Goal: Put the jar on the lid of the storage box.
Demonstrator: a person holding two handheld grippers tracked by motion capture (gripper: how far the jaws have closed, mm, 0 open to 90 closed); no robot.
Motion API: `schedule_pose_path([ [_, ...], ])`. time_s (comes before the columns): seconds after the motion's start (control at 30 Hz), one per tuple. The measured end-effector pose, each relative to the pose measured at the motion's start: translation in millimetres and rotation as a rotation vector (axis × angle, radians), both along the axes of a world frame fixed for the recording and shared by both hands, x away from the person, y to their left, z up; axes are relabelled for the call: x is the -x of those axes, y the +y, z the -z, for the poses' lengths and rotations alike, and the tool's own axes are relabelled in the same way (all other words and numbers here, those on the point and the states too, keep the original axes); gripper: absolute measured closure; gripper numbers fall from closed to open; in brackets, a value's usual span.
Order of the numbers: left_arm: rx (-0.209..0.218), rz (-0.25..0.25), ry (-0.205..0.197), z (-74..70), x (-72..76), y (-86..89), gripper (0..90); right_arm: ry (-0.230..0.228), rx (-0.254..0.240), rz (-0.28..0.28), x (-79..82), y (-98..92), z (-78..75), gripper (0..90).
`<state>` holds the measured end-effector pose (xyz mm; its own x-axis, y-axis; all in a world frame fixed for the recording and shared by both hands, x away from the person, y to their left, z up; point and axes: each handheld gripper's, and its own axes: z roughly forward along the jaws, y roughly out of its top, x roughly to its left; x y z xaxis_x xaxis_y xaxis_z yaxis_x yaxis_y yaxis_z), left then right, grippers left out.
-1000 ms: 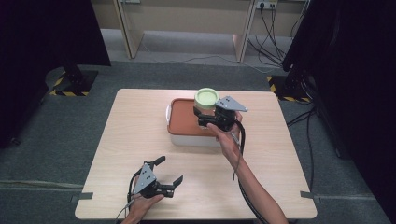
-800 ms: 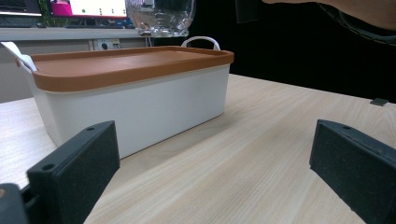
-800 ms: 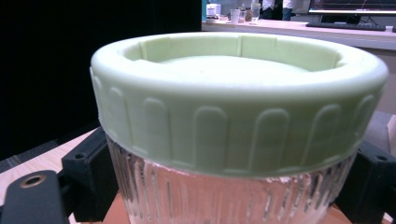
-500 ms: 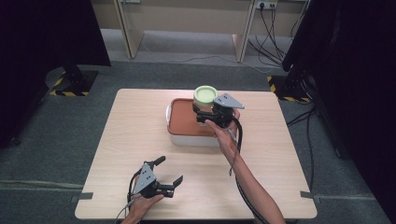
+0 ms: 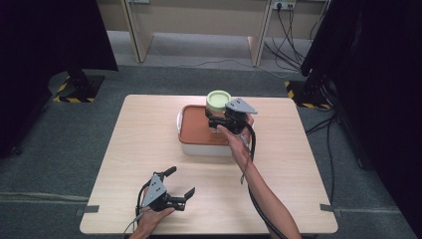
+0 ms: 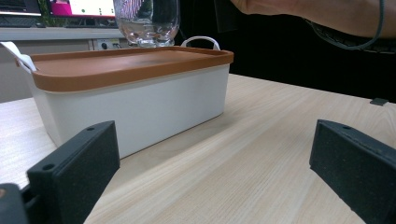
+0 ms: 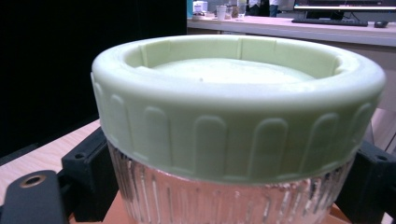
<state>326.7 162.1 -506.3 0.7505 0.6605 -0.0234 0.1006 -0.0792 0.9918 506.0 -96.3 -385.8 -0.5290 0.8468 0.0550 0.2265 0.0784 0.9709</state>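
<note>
A ribbed glass jar with a pale green screw lid is held upright over the far part of a white box with an orange lid. My right gripper is shut on the jar's glass body just under the lid, a black pad on each side. I cannot tell whether the jar's base rests on the orange lid or hangs just above it. Near the table's front edge my left gripper is open and empty, its jaws wide apart and facing the box.
The light wooden table carries just the box. The person's right forearm stretches across the table's right half. Black curtains, floor cables and desk legs surround the table.
My right gripper has carried the jar slightly farther back over the box. The left gripper has not moved.
</note>
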Motion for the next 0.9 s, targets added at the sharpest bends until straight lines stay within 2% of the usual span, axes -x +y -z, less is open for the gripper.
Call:
schedule_pose_path([
  [0.9, -0.002, 0.002, -0.002, 0.0, 0.2, 0.0, 1.0, 0.004, -0.003, 0.054, -16.0, 5.2, 12.3, 11.7],
])
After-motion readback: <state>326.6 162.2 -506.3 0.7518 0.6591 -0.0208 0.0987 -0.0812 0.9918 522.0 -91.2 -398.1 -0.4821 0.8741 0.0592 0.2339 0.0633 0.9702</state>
